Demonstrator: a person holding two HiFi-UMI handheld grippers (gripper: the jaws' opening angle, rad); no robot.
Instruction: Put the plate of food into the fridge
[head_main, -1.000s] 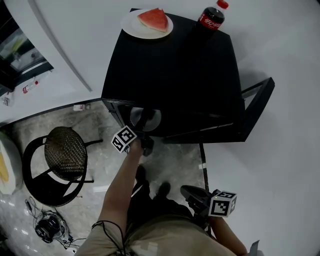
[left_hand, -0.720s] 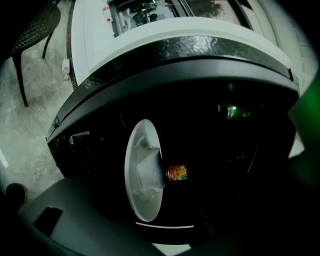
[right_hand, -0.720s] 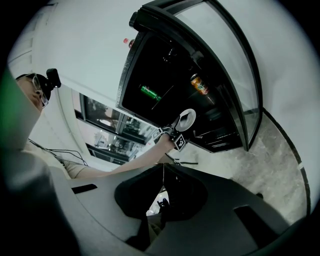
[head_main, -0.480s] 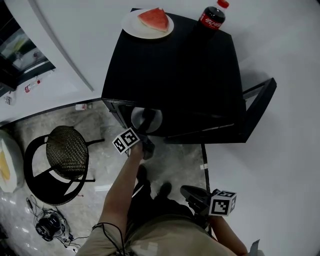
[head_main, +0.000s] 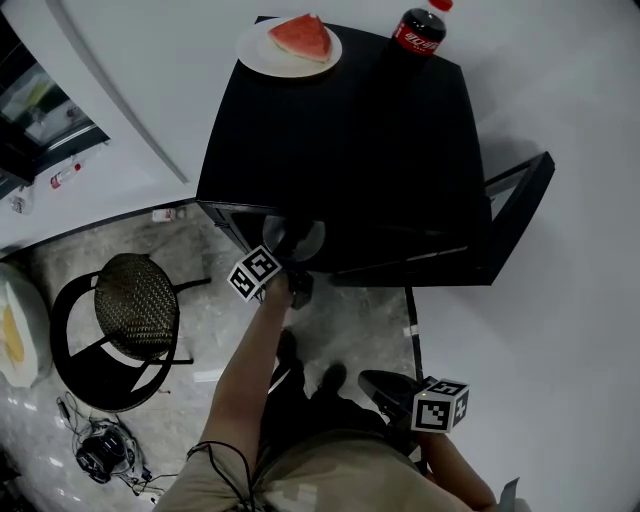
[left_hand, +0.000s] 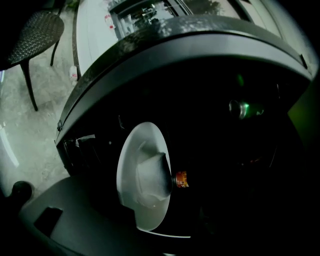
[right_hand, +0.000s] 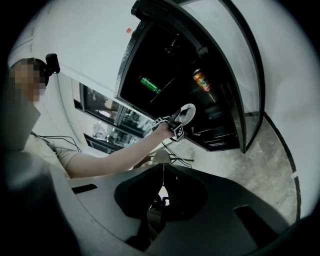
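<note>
White plate (left_hand: 144, 176) carrying a pale wedge of food (left_hand: 152, 172) sits just inside the open black fridge (head_main: 340, 150), toward the left side of the opening. Left gripper (head_main: 293, 262) is at the plate's near rim. Its jaws have just been opening and now stand wide apart — the plate lies ahead of them, and no pad is seen pressing on it.

A small orange-labelled container (left_hand: 181, 179) shows just behind the plate. A green can (right_hand: 150, 84) and an orange can (right_hand: 201, 80) are elsewhere in the interior, well apart from the plate. The remaining interior is too dark to read.

Fridge door (head_main: 515, 215) is swung out to the right. Pale stone floor (head_main: 350, 320) lies before the opening. Right gripper (right_hand: 161, 167) is held low by the person's waist, well apart from the fridge — jaws together, nothing between them.

On the fridge top are a second plate (head_main: 262, 55) with a watermelon slice (head_main: 303, 36), and a cola bottle (head_main: 418, 30). A wicker chair (head_main: 135, 305) stands on the floor to the left, near the left arm (head_main: 245, 370).
</note>
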